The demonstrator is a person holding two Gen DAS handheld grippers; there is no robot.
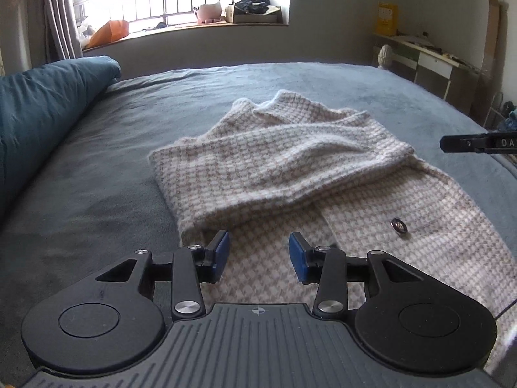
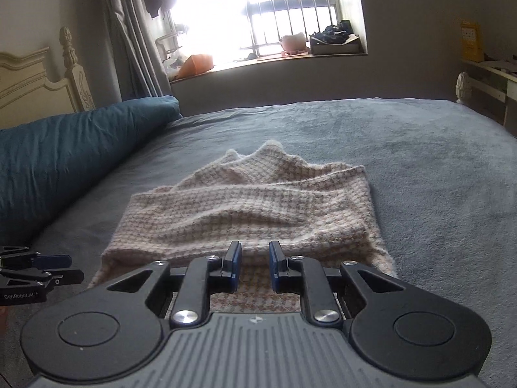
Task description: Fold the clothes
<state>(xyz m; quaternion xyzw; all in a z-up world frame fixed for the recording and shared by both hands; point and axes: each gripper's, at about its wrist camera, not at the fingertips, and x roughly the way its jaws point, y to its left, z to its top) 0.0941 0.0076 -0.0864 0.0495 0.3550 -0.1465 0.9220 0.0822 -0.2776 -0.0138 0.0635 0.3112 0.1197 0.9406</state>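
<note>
Grey bed (image 1: 97,168) under a bright window, soft checked sweater (image 1: 258,168) half folded in the middle. Floppy, light, thick knit; best pinched at near hem corners. Left tool (image 1: 259,253) partly open, empty. Right tool (image 2: 255,265) narrow, empty.

A home bedroom: blanketed bed (image 2: 404,148), carved headboard (image 2: 38,77), curtained window (image 2: 258,9).

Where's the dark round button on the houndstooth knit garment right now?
In the left wrist view, the dark round button sits on the flat lower right part of the cream-and-tan houndstooth knit garment, just below its folded-over layer and right of the left gripper.
</note>
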